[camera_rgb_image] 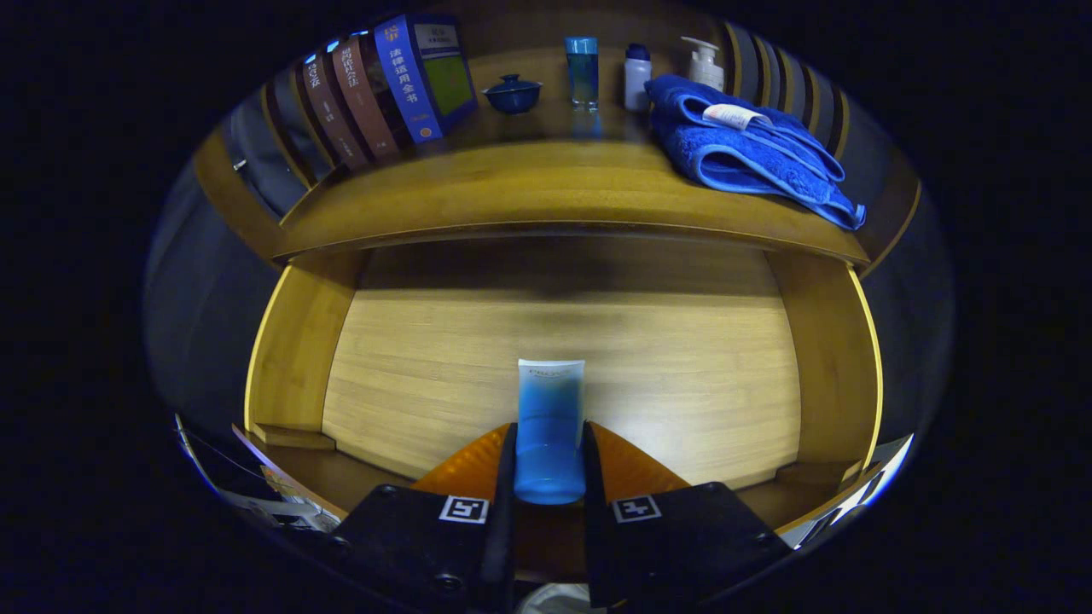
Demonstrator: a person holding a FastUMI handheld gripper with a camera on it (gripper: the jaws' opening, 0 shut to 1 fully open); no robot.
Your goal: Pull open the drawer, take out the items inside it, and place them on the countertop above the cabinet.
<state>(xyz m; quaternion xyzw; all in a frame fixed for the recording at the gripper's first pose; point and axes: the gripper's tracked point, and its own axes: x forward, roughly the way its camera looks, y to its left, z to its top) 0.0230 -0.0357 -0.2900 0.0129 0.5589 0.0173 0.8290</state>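
One blue tube (550,431) sits clamped between my tongs (550,443) over the open drawer (563,341); its slick sides could slip before reaching the surface (546,183) beyond.

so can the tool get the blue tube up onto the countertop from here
Probably yes: the tool looks closed on the blue tube over the open drawer, and the countertop has bare wood left of the blue towel.

The open drawer (478,341) offers bare wooden floor on both sides of the blue tube (550,426) clamped between the jaws. On the surface (529,183) above, the front middle strip lies free. Books (384,85) crowd the upper left, a folded blue towel (751,145) the upper right, and a lidded bowl (513,93), glass (582,70) and bottles (636,77) line the back.
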